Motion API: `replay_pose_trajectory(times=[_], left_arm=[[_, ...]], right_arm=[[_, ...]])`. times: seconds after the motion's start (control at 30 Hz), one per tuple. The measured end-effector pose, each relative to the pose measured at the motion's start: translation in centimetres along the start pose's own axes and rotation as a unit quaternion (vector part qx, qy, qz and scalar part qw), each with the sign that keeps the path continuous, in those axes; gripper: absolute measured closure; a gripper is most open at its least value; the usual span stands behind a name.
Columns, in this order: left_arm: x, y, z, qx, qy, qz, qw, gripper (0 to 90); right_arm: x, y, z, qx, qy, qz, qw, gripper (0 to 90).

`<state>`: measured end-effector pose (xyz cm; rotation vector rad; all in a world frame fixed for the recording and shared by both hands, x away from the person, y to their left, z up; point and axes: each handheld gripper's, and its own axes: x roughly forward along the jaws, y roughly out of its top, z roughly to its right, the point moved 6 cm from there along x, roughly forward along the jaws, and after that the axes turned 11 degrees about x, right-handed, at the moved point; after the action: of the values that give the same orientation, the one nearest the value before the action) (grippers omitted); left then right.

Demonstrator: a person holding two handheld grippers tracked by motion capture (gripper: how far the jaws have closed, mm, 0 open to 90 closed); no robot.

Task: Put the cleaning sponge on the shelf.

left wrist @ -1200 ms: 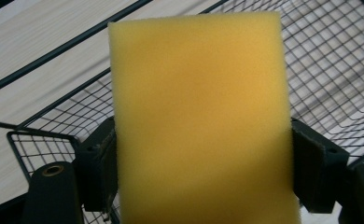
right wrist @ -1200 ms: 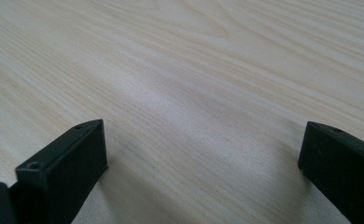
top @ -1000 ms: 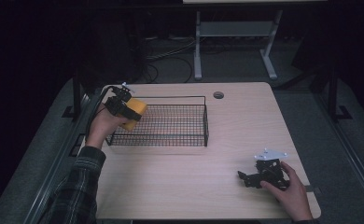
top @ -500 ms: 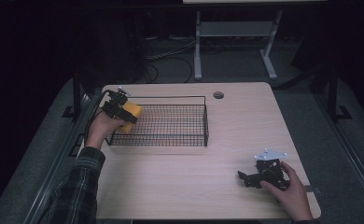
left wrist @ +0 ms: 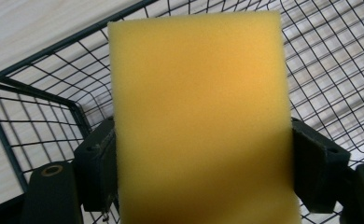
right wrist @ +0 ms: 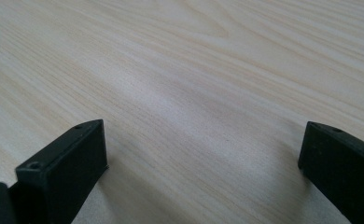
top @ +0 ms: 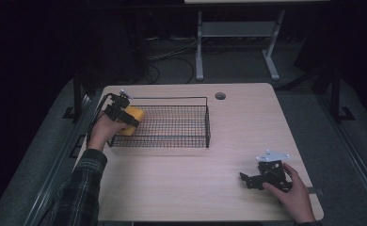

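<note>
Surface (top: 181,188): 1 wire basket (top: 172,140) on its rear left part. Sponge (top: 133,120) at the basket's left end, inside the rim, between the jaws of the left hand-held gripper (top: 125,115). Right hand-held gripper (top: 247,180) on the front right part, well apart from the basket. 1 round hole (top: 220,96) behind the basket, to its right, near the rear edge.

Yellow sponge (left wrist: 201,121) — lower end cut off, near face blurred
</note>
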<state>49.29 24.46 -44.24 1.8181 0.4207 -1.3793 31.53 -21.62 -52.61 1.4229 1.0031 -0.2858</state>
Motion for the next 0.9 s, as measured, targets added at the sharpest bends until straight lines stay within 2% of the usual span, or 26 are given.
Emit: replay_pose_trajectory(times=[0.57, 0.9], left_arm=[[0.1, -0.1, 0.0, 0.004, -0.003, -0.002, 1.0000, 16.4], [-1.1, -0.3, 0.4, 0.000, -0.001, 0.014, 0.9999, 16.8]], right_arm=[[0.0, 0.0, 0.0, 0.000, 0.000, 0.000, 1.0000, 0.3], [0.0, 0.0, 0.0, 0.001, 0.000, 0.000, 1.0000, 0.3]])
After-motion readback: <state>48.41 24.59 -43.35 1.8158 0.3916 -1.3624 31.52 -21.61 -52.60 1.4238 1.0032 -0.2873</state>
